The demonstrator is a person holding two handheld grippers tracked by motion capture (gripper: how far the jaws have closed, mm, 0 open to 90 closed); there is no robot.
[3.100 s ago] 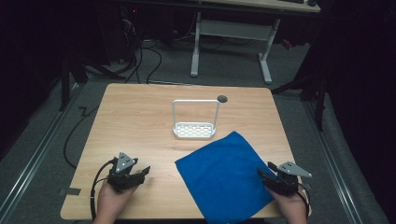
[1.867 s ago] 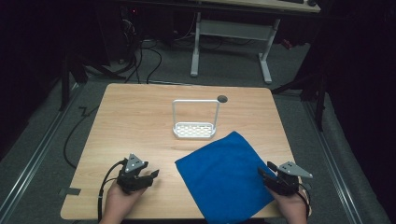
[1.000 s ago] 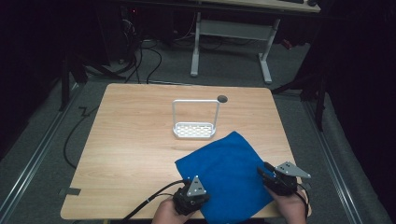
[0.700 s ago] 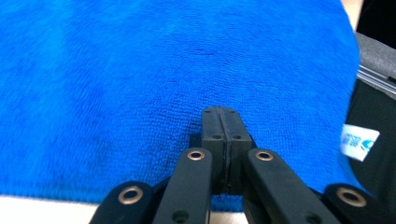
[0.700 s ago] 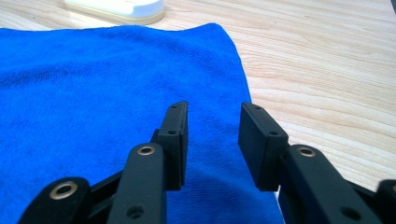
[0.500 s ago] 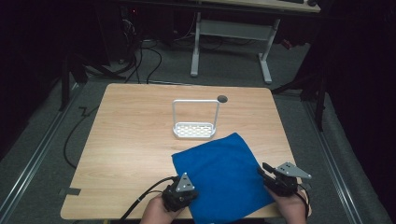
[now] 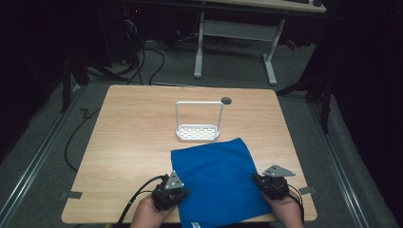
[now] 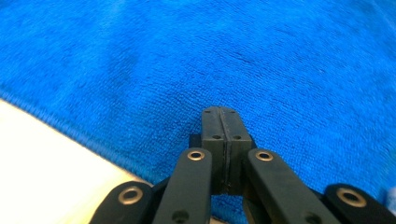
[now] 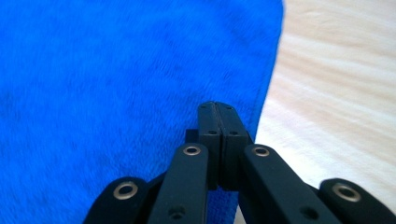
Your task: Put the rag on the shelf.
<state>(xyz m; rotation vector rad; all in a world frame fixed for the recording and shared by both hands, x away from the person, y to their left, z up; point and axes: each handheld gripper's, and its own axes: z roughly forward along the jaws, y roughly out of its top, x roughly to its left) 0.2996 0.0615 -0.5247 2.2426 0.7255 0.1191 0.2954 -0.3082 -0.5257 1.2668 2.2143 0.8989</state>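
Cloth (image 7: 219, 180) flat between our grippers, left (image 7: 169, 191) and right (image 7: 272, 184), jaws pressed together; next, we judge, opening to pinch its edges

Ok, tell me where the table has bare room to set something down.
Most bare wood on the table lies left of the white rack and blue cloth. A narrower strip runs right of them, and a band behind the rack by the round hole. The near middle is crowded: cloth, left gripper, right gripper.
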